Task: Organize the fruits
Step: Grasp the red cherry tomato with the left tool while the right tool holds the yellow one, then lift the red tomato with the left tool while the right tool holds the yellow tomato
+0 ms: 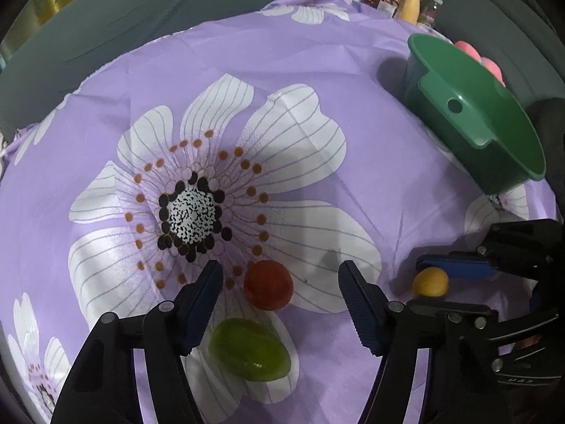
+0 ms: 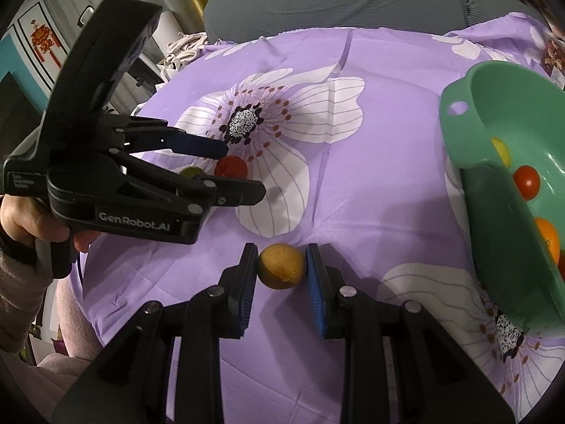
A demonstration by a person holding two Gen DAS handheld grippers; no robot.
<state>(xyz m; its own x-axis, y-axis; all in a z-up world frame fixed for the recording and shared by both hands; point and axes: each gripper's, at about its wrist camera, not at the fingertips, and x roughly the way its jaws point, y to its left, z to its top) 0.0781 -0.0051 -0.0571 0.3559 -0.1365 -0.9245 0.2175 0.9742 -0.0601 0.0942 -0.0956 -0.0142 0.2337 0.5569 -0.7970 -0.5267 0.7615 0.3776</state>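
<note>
Gripping a small yellow fruit [image 2: 281, 266] between both pads, the right claw [image 2: 281, 272] sits low over the purple floral cloth [image 2: 370, 183]. Left claw [image 1: 280, 304] gapes wide, tilted down, a green fruit [image 1: 249, 349] and a red tomato [image 1: 268, 285] lying between its fingers. Open cloth stretches beyond them. Farther right, the green basin [image 2: 459, 106] holds tomatoes and an orange.

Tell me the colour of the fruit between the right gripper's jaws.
Yellow-orange fruit, seen best in the right wrist view.
</note>
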